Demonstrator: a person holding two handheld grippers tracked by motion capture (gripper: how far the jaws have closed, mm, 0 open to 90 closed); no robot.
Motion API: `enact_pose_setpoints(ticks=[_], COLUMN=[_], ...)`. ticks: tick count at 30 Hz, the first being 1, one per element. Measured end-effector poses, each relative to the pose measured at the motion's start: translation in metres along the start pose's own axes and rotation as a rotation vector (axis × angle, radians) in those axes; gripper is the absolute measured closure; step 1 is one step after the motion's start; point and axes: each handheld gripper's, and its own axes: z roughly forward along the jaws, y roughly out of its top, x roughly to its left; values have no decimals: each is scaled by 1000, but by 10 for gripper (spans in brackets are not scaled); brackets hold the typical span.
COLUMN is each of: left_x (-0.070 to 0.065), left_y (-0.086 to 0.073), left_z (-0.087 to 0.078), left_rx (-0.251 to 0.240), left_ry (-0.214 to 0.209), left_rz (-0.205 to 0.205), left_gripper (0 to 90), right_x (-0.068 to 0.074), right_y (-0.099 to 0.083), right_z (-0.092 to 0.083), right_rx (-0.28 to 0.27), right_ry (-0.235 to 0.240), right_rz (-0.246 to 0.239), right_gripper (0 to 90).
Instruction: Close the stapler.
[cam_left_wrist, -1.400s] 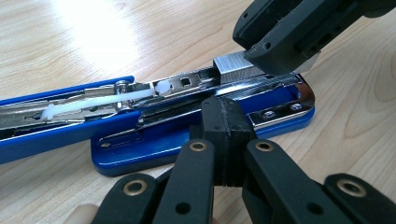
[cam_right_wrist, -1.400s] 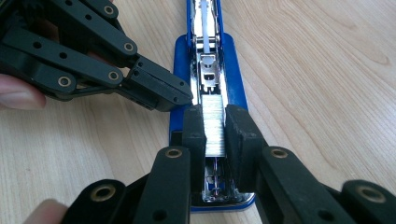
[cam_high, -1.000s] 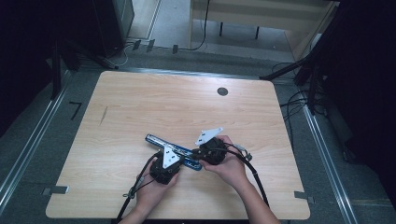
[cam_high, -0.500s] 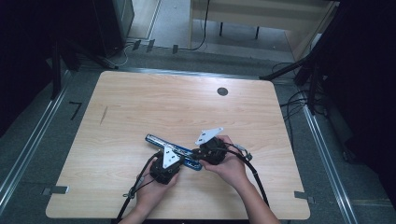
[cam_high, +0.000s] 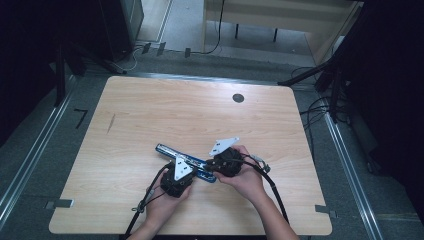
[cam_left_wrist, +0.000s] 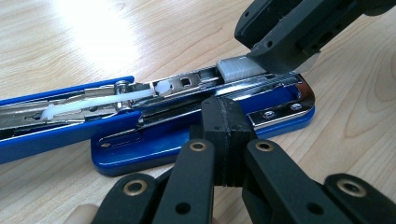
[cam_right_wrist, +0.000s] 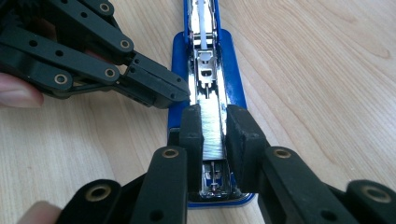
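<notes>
A blue stapler (cam_high: 169, 151) lies opened flat on the wooden table (cam_high: 150, 110), its chrome magazine (cam_left_wrist: 187, 88) facing up with a white pusher (cam_left_wrist: 93, 102) inside. My right gripper (cam_right_wrist: 213, 133) is shut on a silver staple strip (cam_right_wrist: 214, 130) that sits in the magazine channel near the stapler's front end. In the left gripper view the same strip (cam_left_wrist: 240, 68) shows under the right gripper's jaws. My left gripper (cam_left_wrist: 224, 135) is shut with nothing between its pads, its tip against the stapler's blue base (cam_left_wrist: 154, 149). Both grippers meet over the stapler near the table's front edge.
A dark round grommet (cam_high: 238, 98) sits in the tabletop at the back right. Cables (cam_high: 145, 200) trail from both grippers toward the front edge. Metal rails (cam_high: 30, 160) run along the floor on both sides of the table.
</notes>
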Motion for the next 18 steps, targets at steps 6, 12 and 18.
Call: enact_pose_setpoints(ticks=[6, 12, 18], left_x=[0, 0, 1], left_y=[0, 0, 0], left_z=[0, 0, 0], left_rx=[0, -2, -1], left_ry=[0, -1, -7], left_rz=[1, -3, -2], left_gripper=[900, 900, 900], right_x=[0, 1, 4], right_y=[-1, 4, 12], right_z=[-2, 2, 11], right_rx=[-28, -67, -75], right_ry=[18, 7, -6], right_rz=[20, 30, 28], right_gripper=[776, 872, 900])
